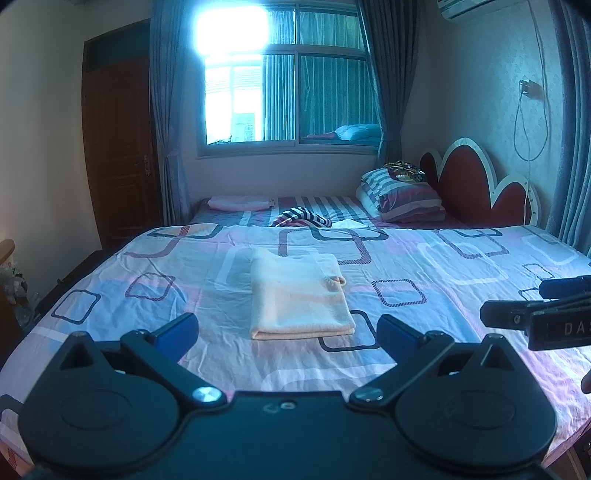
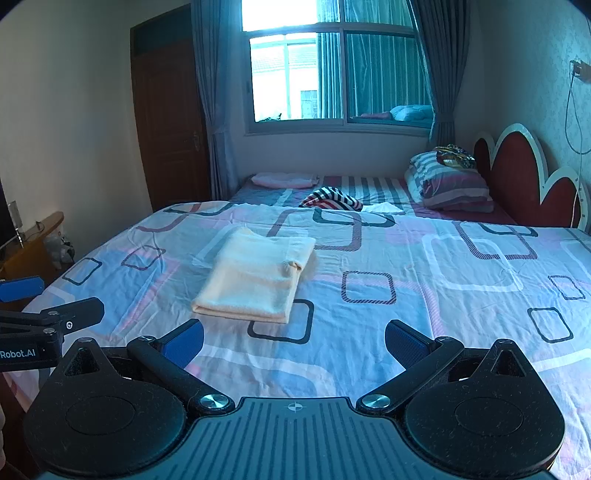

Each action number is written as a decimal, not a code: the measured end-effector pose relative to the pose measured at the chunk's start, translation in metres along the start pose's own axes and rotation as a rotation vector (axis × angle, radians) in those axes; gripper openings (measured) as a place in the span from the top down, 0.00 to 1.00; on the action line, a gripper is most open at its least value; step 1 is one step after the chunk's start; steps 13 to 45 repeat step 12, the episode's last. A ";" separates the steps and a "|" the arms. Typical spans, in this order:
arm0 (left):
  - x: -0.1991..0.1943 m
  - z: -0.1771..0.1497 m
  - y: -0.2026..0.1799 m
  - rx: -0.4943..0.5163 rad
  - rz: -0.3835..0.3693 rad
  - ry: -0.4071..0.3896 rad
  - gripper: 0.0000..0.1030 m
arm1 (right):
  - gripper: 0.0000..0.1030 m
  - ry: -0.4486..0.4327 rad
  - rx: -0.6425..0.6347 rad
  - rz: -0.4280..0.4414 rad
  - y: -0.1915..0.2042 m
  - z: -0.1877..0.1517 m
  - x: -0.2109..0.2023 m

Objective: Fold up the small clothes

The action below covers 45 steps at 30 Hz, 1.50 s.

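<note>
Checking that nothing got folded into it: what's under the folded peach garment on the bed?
The folded peach garment lies flat on the patterned bedsheet, partly covering a dark printed rectangle. Whatever sits between its layers or directly beneath is hidden.

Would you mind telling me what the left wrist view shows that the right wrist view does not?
Only the left wrist view shows the white air conditioner high on the wall. Only the right wrist view shows the wooden side table beside the bed. Both share the folded cream-coloured garment lying on the patterned bedsheet, plus both tools, left and right, open and empty.
</note>
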<state>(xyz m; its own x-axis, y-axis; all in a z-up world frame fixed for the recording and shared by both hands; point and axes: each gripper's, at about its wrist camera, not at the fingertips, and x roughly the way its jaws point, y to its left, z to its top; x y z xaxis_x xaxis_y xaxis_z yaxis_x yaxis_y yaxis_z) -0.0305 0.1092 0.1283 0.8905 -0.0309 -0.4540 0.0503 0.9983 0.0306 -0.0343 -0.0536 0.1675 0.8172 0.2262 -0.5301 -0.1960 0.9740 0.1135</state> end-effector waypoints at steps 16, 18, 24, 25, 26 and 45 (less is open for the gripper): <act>0.001 0.000 -0.001 -0.004 0.007 -0.019 0.01 | 0.00 0.000 0.002 0.005 0.000 0.000 0.000; 0.001 0.000 -0.001 -0.004 0.007 -0.019 0.01 | 0.00 0.000 0.002 0.005 0.000 0.000 0.000; 0.001 0.000 -0.001 -0.004 0.007 -0.019 0.01 | 0.00 0.000 0.002 0.005 0.000 0.000 0.000; 0.001 0.000 -0.001 -0.004 0.007 -0.019 0.01 | 0.00 0.000 0.002 0.005 0.000 0.000 0.000; 0.001 0.000 -0.001 -0.004 0.007 -0.019 0.01 | 0.00 0.000 0.002 0.005 0.000 0.000 0.000; 0.001 0.000 -0.001 -0.004 0.007 -0.019 0.01 | 0.00 0.000 0.002 0.005 0.000 0.000 0.000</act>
